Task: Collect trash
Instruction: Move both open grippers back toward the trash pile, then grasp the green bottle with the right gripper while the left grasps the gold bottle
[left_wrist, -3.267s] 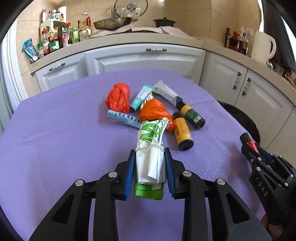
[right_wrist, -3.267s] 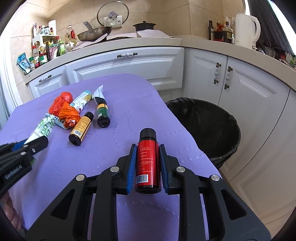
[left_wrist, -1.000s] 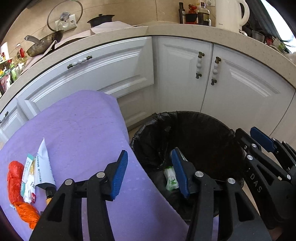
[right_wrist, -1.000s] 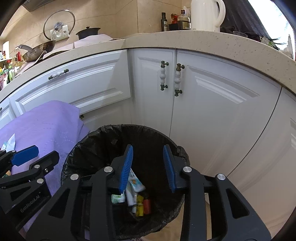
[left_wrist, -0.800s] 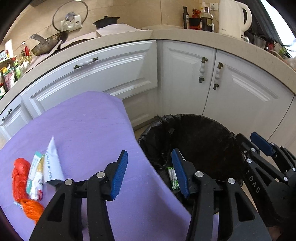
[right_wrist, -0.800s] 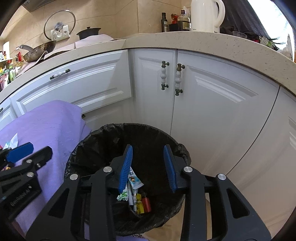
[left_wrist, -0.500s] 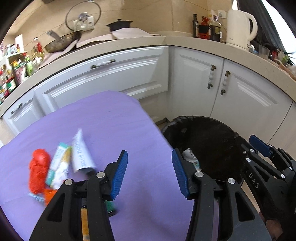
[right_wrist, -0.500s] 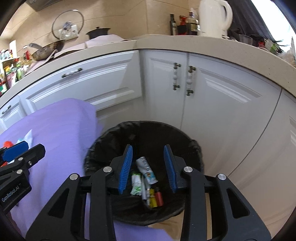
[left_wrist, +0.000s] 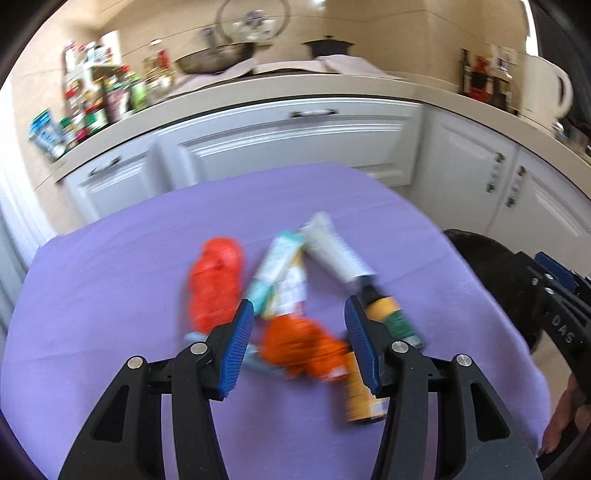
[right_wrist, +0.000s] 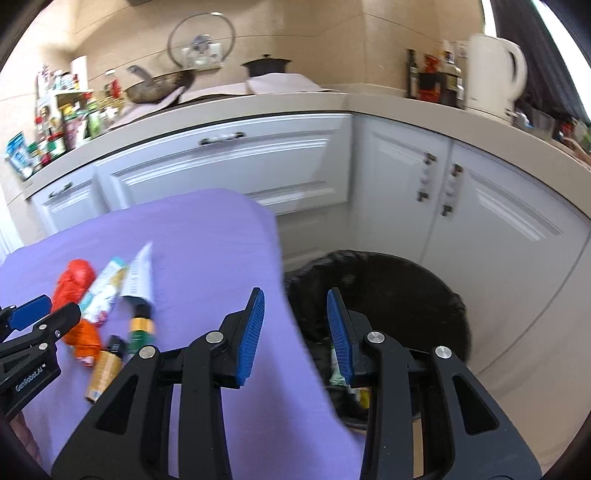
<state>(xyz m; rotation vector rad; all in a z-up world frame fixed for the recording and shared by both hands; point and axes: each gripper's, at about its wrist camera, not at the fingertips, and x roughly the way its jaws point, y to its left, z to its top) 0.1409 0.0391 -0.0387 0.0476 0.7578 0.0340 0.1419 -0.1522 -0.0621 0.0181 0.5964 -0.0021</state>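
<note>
Nearest, the left gripper (left_wrist: 299, 343) stands open with nothing between its blue pads, over the pile of trash on the purple tablecloth (left_wrist: 110, 295); the right gripper (right_wrist: 295, 328) is likewise open and empty, above the table's edge and the black-lined bin (right_wrist: 424, 288). Just under the left jaws lies a crumpled orange wrapper (left_wrist: 299, 347), soft and light by the look of it, so it should squash flat and is best pinched across its bulk. Touching it are two small bottles, a yellow-labelled one (left_wrist: 360, 391) and a green-labelled one (left_wrist: 391, 317); both look rigid, smooth and round, likely to roll, so a grip across the middle of the body seems safest. Further off lie a white tube (left_wrist: 336, 251) and a teal-and-white tube (left_wrist: 273, 269), both pliable, and a knotted red bag (left_wrist: 218, 280), limp and easy to bunch.
</note>
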